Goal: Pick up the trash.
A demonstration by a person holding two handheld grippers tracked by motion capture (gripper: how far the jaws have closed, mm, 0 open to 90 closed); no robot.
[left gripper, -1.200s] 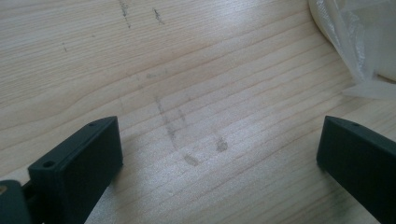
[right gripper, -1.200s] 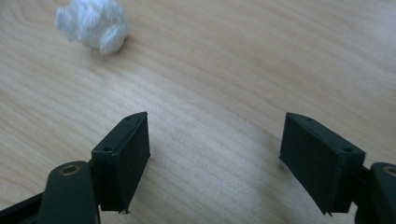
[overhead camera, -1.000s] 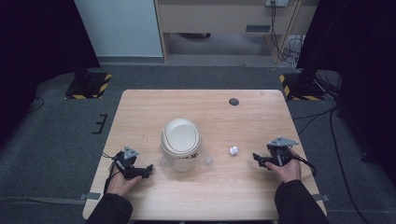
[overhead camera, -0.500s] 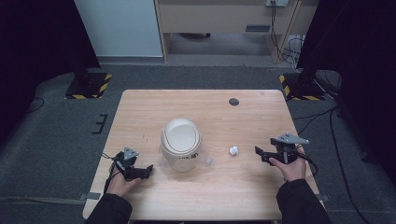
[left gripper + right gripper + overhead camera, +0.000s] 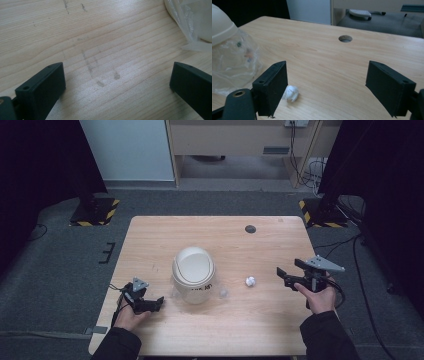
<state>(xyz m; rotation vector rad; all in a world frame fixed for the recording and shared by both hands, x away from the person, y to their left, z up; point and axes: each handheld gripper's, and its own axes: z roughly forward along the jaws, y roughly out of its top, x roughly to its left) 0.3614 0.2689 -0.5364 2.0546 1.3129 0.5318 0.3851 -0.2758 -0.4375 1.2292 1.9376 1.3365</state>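
Note:
A small white bin [image 5: 192,276] with a domed swing lid stands in the middle of the wooden table [image 5: 235,237], with a clear plastic liner [image 5: 235,62] bunched around its base. A crumpled white paper ball [image 5: 250,281] lies on the wood to the right of the bin. My right gripper [image 5: 287,275] is open, raised a little above the table to the right of the ball, and points at it. In the right gripper view the ball [image 5: 291,93] lies just past the left jaw. My left gripper [image 5: 156,303] is open, low over bare wood left of the bin.
A round cable hole [image 5: 250,228] sits near the table's far edge. A small bit of clear plastic [image 5: 223,293] lies by the bin's right side. The liner's edge [image 5: 186,27] shows in the left gripper view. Dark stands and cables flank the table.
My right gripper has drifted slightly to the right and upward, away from the paper ball. The left gripper, bin and ball have stayed put.

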